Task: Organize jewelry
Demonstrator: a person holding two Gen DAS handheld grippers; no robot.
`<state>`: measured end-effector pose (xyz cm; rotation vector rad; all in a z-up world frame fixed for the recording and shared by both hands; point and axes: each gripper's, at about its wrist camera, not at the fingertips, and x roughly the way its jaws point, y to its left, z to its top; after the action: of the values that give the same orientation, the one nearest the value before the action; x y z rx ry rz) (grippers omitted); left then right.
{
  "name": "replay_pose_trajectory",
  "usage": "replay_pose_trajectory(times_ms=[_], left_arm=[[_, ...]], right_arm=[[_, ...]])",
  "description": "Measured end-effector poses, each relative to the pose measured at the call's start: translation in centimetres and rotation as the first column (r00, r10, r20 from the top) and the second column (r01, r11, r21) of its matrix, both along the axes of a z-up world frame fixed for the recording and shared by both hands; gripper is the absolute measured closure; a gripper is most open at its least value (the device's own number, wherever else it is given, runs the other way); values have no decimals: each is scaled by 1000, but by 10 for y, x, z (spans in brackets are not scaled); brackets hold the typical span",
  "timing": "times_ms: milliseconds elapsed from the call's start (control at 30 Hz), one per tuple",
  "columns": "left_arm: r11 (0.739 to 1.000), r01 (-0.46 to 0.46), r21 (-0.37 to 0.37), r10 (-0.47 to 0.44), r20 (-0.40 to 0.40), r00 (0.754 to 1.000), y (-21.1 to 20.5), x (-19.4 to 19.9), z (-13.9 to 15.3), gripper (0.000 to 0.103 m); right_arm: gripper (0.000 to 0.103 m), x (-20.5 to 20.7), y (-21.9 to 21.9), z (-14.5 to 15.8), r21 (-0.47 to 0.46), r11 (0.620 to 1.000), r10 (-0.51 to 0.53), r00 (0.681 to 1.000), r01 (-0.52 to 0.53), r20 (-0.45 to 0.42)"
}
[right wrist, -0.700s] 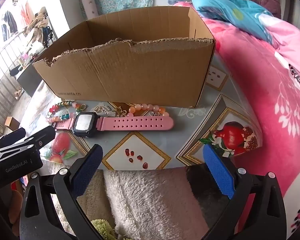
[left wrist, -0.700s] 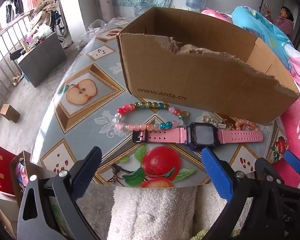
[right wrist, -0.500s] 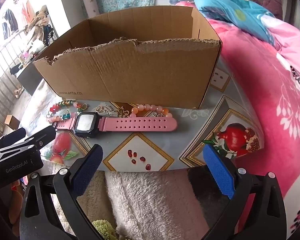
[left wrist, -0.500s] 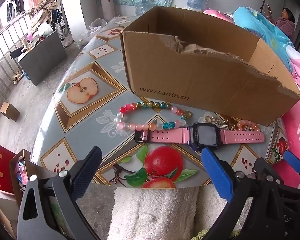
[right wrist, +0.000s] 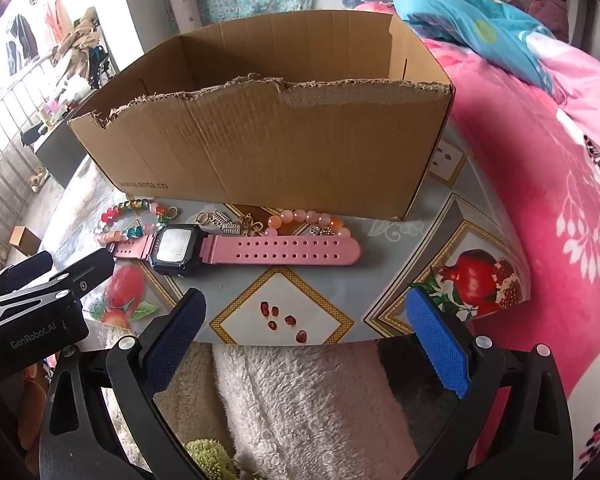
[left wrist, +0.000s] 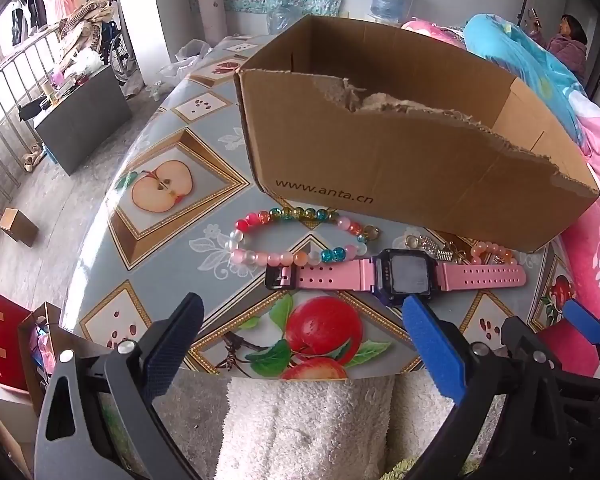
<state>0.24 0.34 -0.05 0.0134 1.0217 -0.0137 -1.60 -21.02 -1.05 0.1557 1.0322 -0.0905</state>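
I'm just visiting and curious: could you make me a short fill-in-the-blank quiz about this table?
1. The watch has a ____ strap.
2. The jewelry lies in front of a torn ____ box.
3. Both the left gripper and the right gripper hold ____.

Missing words: pink; cardboard; nothing

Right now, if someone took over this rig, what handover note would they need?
Left tongs open, empty, low at the table's near edge. Right tongs the same.
Pink watch, multicolour bead bracelet, peach bead bracelet and small metal charms all lie on the table before the cardboard box.
Done: nothing visibly boxed.
Left: move every piece into the box.
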Motion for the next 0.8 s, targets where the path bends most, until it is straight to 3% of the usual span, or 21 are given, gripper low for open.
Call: replay_pose_trajectory(times_ms=[800], left_arm=[[1000, 1, 7, -1, 9, 1000, -9, -4, 6, 5]], right_arm=[[7, 3, 7, 4, -12, 1000, -9, 1000, 9, -1]])
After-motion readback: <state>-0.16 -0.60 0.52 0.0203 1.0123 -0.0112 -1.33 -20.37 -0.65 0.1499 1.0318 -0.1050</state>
